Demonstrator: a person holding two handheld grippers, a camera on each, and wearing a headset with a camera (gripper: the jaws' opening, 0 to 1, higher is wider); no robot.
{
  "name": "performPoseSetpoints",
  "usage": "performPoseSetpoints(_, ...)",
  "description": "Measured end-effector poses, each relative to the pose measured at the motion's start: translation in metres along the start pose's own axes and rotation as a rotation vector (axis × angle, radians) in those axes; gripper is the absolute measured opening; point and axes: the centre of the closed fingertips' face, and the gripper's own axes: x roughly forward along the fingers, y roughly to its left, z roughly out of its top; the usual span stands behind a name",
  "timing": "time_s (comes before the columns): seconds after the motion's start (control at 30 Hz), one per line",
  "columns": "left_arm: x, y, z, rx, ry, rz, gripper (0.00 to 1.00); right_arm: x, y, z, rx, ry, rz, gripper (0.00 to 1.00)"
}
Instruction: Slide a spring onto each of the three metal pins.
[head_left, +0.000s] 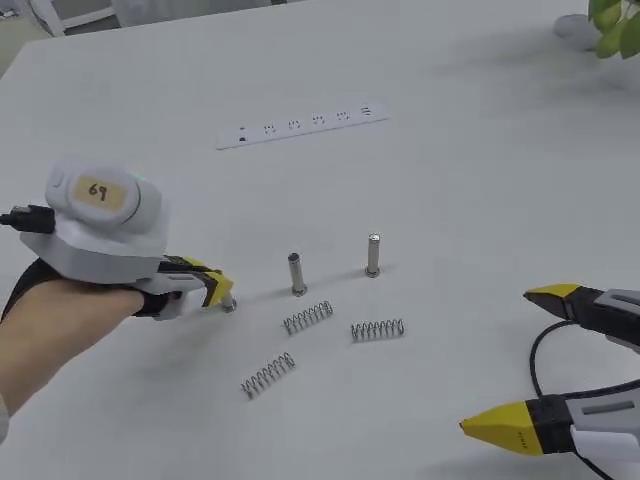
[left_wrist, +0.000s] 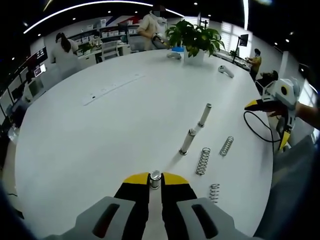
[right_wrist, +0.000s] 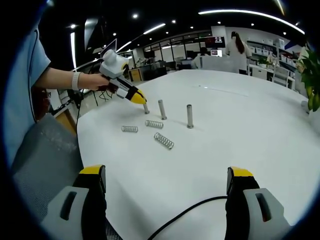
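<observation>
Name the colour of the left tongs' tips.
Yellow; left tongs show it best in left gripper view.

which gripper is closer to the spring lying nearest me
Left. The left gripper, shut on a pin, sits just beyond that spring; the right gripper hangs open well off to the spring's right.

On the table (head_left: 450, 180), three pins stood in a row: the left pin (head_left: 228, 303) between the jaws of the left gripper (head_left: 222, 292), the middle pin (head_left: 296, 273) and right pin (head_left: 373, 255) beside it. Three springs (head_left: 308, 317) lay just before them, a power strip (head_left: 300, 125) well behind, and the right gripper (head_left: 497, 360) off to the right.
</observation>
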Motion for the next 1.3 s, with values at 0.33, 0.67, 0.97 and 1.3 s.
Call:
performPoseSetpoints(0.33, 0.002, -0.002, 0.000, -0.008, 0.002, -0.007, 0.06, 0.000, -0.001, 0.000, -0.001, 0.000, 0.000, 1.00)
performPoseSetpoints(0.67, 0.002, -0.003, -0.002, -0.009, -0.002, -0.004, 0.20, 0.000, -0.001, 0.000, -0.003, 0.000, 0.001, 1.00)
performPoseSetpoints(0.97, 0.001, -0.001, -0.006, -0.012, -0.012, 0.012, 0.42, 0.001, 0.001, 0.000, -0.004, 0.003, 0.002, 1.00)
performPoseSetpoints(1.3, -0.001, 0.002, -0.016, -0.024, -0.007, 0.022, 0.69, 0.002, 0.002, 0.001, -0.011, 0.005, 0.005, 1.00)
